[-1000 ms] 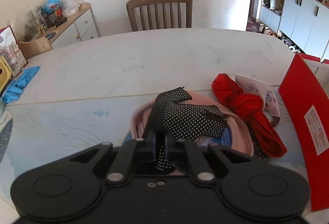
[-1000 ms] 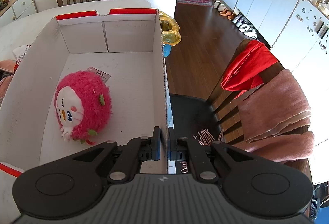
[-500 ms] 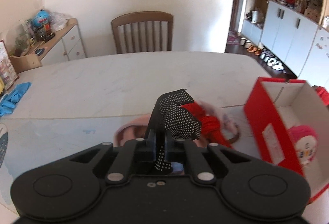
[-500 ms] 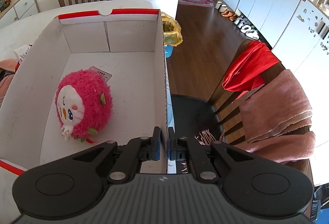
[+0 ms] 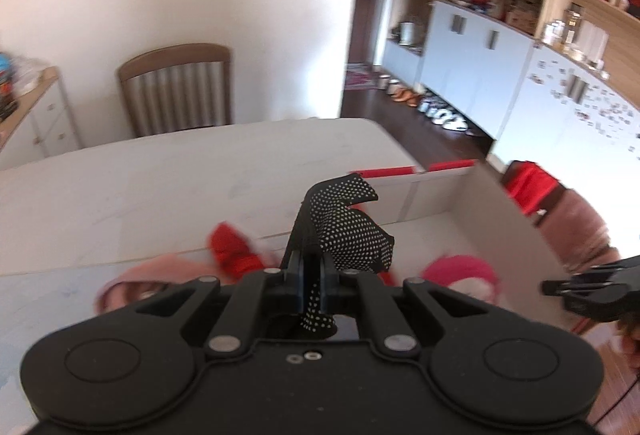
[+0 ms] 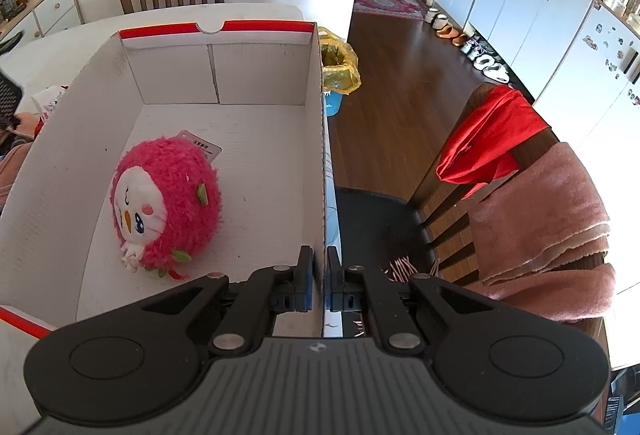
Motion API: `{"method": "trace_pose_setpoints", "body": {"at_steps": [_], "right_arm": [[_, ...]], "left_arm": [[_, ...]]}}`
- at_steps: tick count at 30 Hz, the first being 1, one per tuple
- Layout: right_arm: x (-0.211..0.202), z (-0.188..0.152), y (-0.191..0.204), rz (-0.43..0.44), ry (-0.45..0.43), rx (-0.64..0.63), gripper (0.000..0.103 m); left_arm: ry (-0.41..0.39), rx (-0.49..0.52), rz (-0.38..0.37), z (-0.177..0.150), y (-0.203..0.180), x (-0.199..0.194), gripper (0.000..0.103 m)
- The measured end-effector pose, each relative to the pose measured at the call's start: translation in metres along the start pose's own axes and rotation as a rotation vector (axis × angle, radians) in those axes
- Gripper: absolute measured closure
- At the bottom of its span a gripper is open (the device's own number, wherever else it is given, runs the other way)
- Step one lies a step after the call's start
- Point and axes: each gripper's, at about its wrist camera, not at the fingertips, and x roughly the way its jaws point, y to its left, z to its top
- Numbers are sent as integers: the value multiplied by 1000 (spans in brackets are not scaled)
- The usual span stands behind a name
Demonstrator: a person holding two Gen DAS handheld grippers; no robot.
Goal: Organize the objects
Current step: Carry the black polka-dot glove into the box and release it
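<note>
Floor space is left bare on the far and right sides of the box (image 6: 316, 139); the plush toy (image 6: 166, 205) lies near-left, seen sharply only from the right wrist. The box's right wall is pinched by the right gripper (image 6: 318, 285). A dotted black glove (image 5: 344, 231) is clamped in the left gripper (image 5: 311, 285), above the box's left edge.

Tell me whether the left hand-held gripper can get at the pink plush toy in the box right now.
Probably not as things stand: the left hand-held gripper is shut on the black dotted glove. The box is open-topped, so the pink plush toy itself lies exposed.
</note>
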Motion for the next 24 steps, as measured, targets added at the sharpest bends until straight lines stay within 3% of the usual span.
{"method": "trace_pose_setpoints", "body": {"at_steps": [10,18,24], "right_arm": [[0,1,-4,22,-7,9,98],[1,2,-7,44,-11,9,98],[1,2,-10,58,-9,9,98]], "left_arm": [[-6,89,-115,18,-67,18,97],[28,201,-120,26,-110,59,97],[104,226,-98,25,-123,102,97]]}}
